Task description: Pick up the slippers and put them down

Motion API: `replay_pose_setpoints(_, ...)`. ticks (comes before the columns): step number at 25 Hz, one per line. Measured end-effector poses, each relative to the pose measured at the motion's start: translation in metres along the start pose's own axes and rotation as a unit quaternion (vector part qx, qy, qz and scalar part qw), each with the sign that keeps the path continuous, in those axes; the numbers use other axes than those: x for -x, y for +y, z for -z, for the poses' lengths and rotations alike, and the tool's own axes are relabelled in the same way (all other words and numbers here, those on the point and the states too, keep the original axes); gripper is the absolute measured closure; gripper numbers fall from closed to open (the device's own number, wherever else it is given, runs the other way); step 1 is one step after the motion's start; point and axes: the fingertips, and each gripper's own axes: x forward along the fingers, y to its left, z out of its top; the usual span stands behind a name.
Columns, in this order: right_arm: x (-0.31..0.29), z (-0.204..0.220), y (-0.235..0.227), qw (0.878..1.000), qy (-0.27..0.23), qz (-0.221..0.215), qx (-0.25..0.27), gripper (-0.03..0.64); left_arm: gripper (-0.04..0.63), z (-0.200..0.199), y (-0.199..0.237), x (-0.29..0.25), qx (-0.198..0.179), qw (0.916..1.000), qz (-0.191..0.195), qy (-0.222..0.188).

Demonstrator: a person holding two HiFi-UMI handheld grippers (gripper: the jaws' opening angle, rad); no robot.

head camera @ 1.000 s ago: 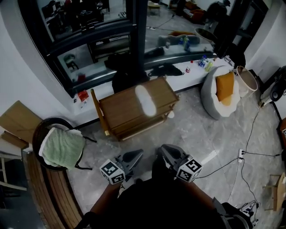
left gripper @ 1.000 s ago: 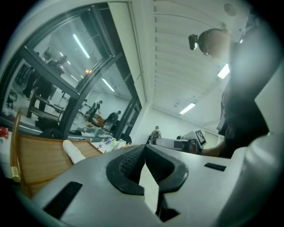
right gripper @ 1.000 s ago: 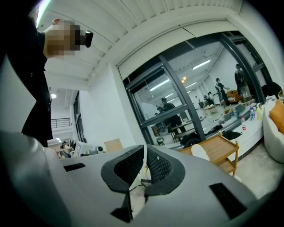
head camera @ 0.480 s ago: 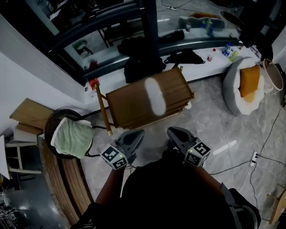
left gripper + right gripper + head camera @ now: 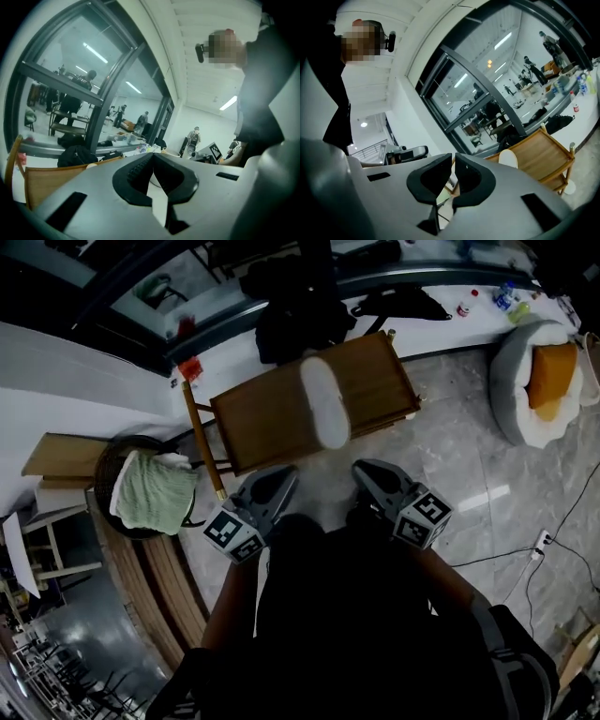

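Observation:
One white slipper (image 5: pixel 323 401) lies along the top of a low wooden cart (image 5: pixel 253 418). In the head view both grippers are held side by side just short of the cart's near edge. My left gripper (image 5: pixel 284 474) is shut, with nothing between its jaws, and points at the cart's front left. My right gripper (image 5: pixel 361 470) is also shut and empty, just right of the slipper's near end. The right gripper view shows the slipper (image 5: pixel 508 158) on the cart (image 5: pixel 541 152) beyond the closed jaws (image 5: pixel 453 158). In the left gripper view the closed jaws (image 5: pixel 152 157) hide most of the cart (image 5: pixel 42 180).
A dark round chair with a green towel (image 5: pixel 150 488) stands left of the cart, and a curved wooden bench (image 5: pixel 159 582) lies below it. A grey cushion seat with an orange pillow (image 5: pixel 542 381) sits at the right. Cables (image 5: pixel 525 554) run over the marble floor. Glass wall and ledge lie behind the cart.
Both grippers have moved forward toward the cart, which now sits closer and lower in the head view. Their jaws stay shut throughout. The slipper has not moved on the cart.

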Motion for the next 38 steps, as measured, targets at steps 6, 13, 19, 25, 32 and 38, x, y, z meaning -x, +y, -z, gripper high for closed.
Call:
replay_pose_setpoints(6, -0.026, 0.012, -0.029, 0.999, -0.014, 0.034, -0.039, 0.584, 0.584, 0.013, 0.031, -0.002, 0.037, 0.9989, 0.027, 0.006)
replay_pose_setpoints(13, -0.052, 0.047, -0.070, 0.988, -0.024, 0.095, -0.116, 0.584, 0.584, 0.033, 0.051, -0.014, 0.098, 0.9892, 0.102, 0.037)
replay_pose_setpoints(19, -0.040, 0.105, -0.108, 0.973, 0.009, 0.159, -0.170, 0.583, 0.584, 0.089, 0.071, -0.026, 0.128, 0.9838, 0.105, 0.069)
replay_pose_setpoints(25, -0.037, 0.147, -0.144, 0.961, 0.013, 0.155, -0.231, 0.507, 0.584, 0.141, 0.072, -0.047, 0.122, 0.9828, 0.111, 0.084)
replay_pose_setpoints(32, -0.044, 0.185, -0.167, 0.935, -0.004, 0.139, -0.326, 0.442, 0.584, 0.181, 0.073, -0.052, 0.130, 0.9814, 0.113, 0.084)
replay_pose_setpoints(38, -0.063, 0.195, -0.166, 0.927, -0.001, 0.097, -0.363, 0.427, 0.584, 0.203, 0.081, -0.049, 0.123, 0.9847, 0.102, 0.070)
